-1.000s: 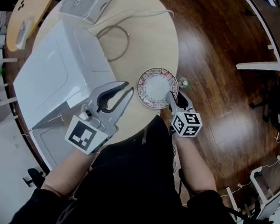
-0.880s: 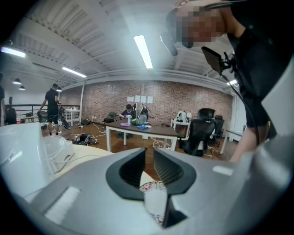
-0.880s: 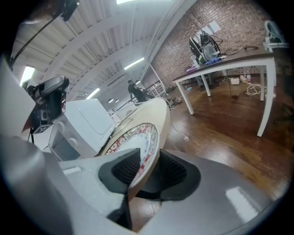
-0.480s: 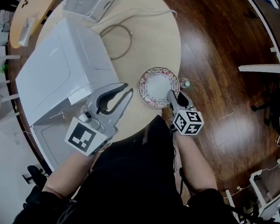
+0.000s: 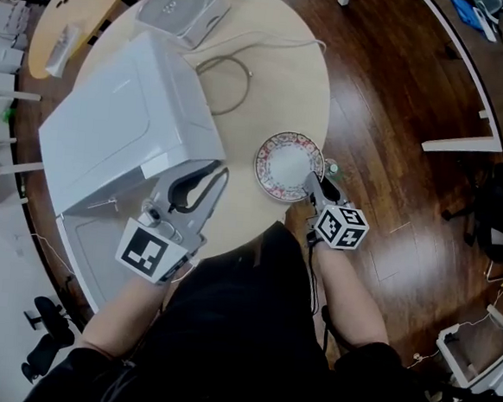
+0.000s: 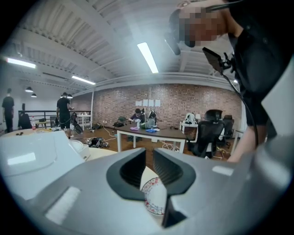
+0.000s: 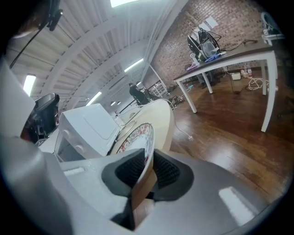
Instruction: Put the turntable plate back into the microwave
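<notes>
From my remote seat I look down on the round pale wooden table [image 5: 279,76], which fills the upper middle of the head view. The boxy white microwave [image 5: 127,134] sits at its 9 o'clock side, with its white door [image 5: 92,248] swung open and lying flat toward 7 o'clock. A smaller square white device [image 5: 182,8] rests at the table's 11 o'clock edge, with a thin looped cable [image 5: 230,90] near the centre. The turntable plate, a round white dish with a red floral rim [image 5: 285,164], lies at the table's 4 o'clock edge, well apart from the microwave. My right gripper [image 5: 312,181] meets it from 5 o'clock: its jaws have just been closing, and the ribbed pads now pinch the plate's near rim. My left gripper [image 5: 222,172] hangs at 6 o'clock, just beside the microwave's front corner, jaws drawn to a thin slit and holding nothing.
</notes>
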A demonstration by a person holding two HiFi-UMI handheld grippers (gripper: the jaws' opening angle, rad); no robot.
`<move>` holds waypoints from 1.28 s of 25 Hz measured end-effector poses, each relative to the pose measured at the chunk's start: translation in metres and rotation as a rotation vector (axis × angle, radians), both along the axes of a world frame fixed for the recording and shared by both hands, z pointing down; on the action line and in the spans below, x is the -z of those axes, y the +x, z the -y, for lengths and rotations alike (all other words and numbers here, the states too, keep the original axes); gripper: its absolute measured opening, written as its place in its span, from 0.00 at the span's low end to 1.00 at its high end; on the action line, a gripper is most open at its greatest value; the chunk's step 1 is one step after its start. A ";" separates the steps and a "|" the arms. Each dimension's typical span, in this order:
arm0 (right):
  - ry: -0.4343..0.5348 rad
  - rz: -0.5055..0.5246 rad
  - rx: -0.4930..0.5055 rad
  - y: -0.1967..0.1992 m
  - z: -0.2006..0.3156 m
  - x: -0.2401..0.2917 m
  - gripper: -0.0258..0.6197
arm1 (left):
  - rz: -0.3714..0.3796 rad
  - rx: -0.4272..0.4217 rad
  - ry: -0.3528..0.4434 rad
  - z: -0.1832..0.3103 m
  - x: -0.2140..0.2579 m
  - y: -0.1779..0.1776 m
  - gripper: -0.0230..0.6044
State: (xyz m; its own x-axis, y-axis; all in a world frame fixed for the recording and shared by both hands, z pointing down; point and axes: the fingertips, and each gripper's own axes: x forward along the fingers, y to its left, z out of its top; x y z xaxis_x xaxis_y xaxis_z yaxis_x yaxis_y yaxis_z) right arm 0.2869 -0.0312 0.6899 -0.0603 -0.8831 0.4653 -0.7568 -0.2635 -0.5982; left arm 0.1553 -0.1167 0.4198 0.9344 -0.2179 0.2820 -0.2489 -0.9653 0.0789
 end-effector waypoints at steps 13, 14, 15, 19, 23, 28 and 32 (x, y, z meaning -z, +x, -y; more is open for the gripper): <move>0.056 0.149 -0.198 -0.003 0.003 0.020 0.07 | -0.031 0.062 0.056 0.007 0.023 -0.063 0.11; 0.057 0.182 -0.231 -0.002 0.000 0.020 0.07 | -0.030 0.064 0.065 0.007 0.024 -0.069 0.11; 0.062 0.208 -0.260 -0.002 -0.003 0.020 0.07 | -0.032 0.068 0.070 0.007 0.024 -0.074 0.11; 0.082 0.246 -0.318 -0.003 -0.009 0.026 0.07 | -0.023 0.072 0.109 0.011 0.020 -0.098 0.10; 0.098 0.263 -0.360 -0.007 -0.013 0.034 0.07 | -0.040 0.093 0.092 0.013 0.024 -0.117 0.10; 0.115 0.290 -0.401 -0.020 -0.008 0.042 0.07 | -0.082 0.136 0.097 0.023 0.041 -0.147 0.09; 0.119 0.297 -0.420 -0.015 -0.017 0.055 0.07 | -0.089 0.182 0.105 0.024 0.047 -0.154 0.07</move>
